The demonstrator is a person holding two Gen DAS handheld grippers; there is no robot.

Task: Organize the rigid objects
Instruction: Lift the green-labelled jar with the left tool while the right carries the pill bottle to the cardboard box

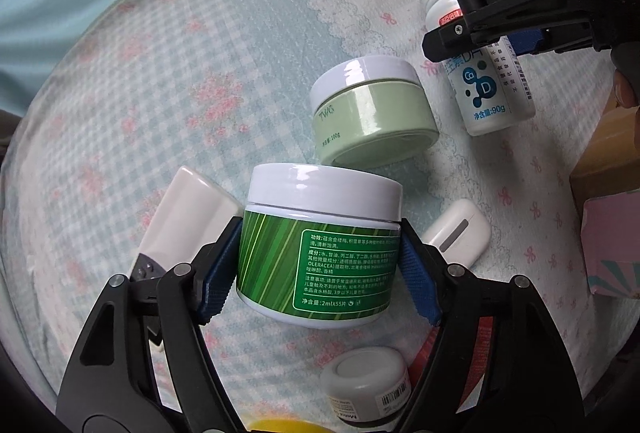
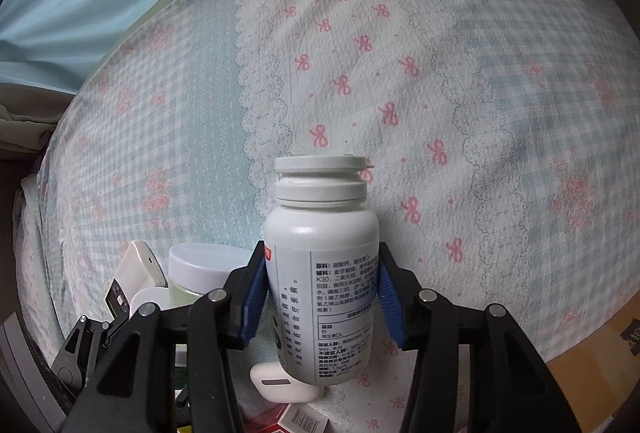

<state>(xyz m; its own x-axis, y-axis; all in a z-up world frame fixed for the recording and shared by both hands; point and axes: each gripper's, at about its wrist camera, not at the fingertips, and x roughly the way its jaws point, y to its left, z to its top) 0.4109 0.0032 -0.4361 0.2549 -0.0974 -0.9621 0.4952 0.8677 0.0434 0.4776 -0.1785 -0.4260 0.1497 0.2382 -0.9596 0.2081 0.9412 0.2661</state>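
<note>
Green-striped jar [image 1: 320,245] sat pinched in the left tool [image 1: 320,273] above the bedsheet [image 1: 180,81], near a pale green jar [image 1: 372,109]. From the right wrist, the right tool [image 2: 322,297] pinched a white pill bottle [image 2: 320,265] above the same bedsheet.

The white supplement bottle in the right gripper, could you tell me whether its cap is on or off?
On. The white supplement bottle wears its white cap, seated on the neck above the collar.

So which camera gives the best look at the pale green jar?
The left wrist view: the pale green jar lies whole and unobstructed on the bedsheet, label readable. The right wrist view shows only its white lid and a sliver of green behind the tool's arm.
</note>
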